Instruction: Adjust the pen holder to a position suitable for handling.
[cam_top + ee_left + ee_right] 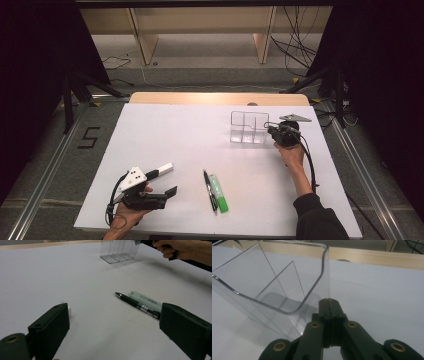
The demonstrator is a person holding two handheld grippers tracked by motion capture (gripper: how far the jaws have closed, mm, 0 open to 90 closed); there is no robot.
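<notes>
A clear plastic organizer (248,128) with dividers stands at the far right of the white table (200,135). My right gripper (270,131) is shut at its right side wall; in the right gripper view the wall's edge (325,272) runs straight down into the seam of the closed jaws (329,302). A black pen (210,191) and a green highlighter (219,193) lie side by side near the front edge, also ahead of my left gripper (112,325). That gripper (167,181) rests open at the front left, with nothing between its jaws.
The organizer's compartments (274,297) hold nothing. A wooden table edge (220,98) runs behind the white surface, with cables (295,45) on the floor beyond. A person's right hand (180,248) shows at the top right of the left gripper view.
</notes>
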